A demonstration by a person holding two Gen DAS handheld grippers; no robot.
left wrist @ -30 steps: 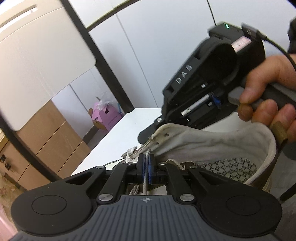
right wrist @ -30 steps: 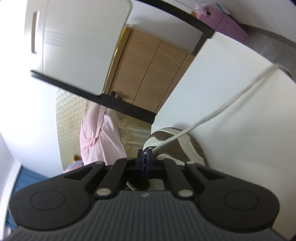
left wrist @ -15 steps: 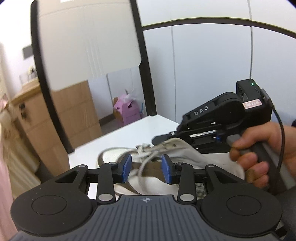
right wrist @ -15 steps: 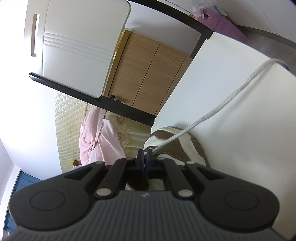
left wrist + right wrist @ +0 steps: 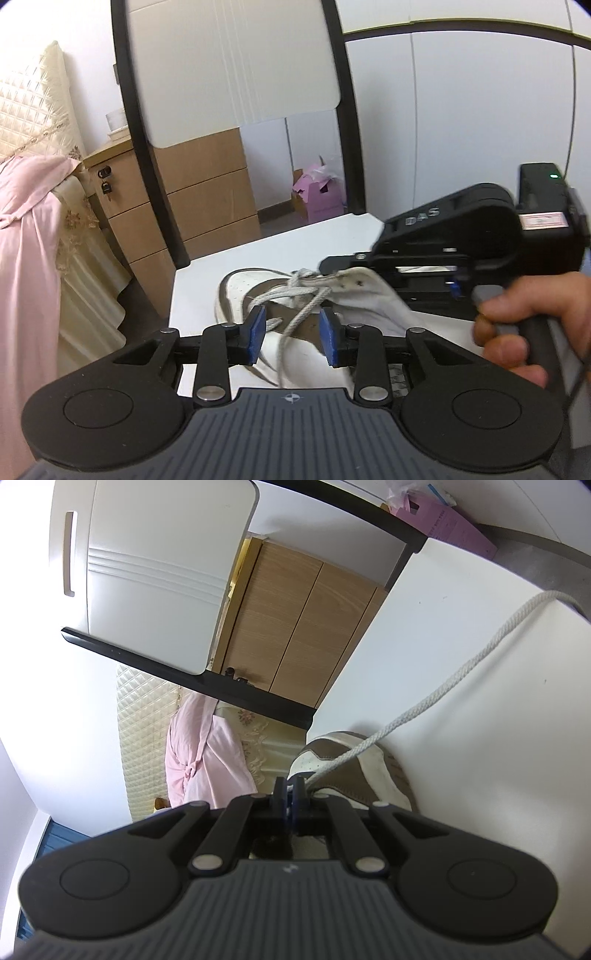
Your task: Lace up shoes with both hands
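Shoe [image 5: 258, 295] lying on white desk [image 5: 207, 273], toe twd far edge. L gripper [image 5: 291, 334]: jaws partway apart, closing, lace [image 5: 303, 314] loose btwn pads, not pinched. R gripper [image 5: 290, 792]: jaws clamped tight on lace at upper eyelets, rest of lace trailing across desk.

White-and-brown shoe [image 5: 258, 291] lies on the desk [image 5: 229, 266] near its corner, toe toward the edge. Grey-white lace [image 5: 436, 701], partly threaded, trails loose across the desktop.

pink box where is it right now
In the left wrist view, the pink box sits on the floor beyond the white table, right of the wooden drawers.
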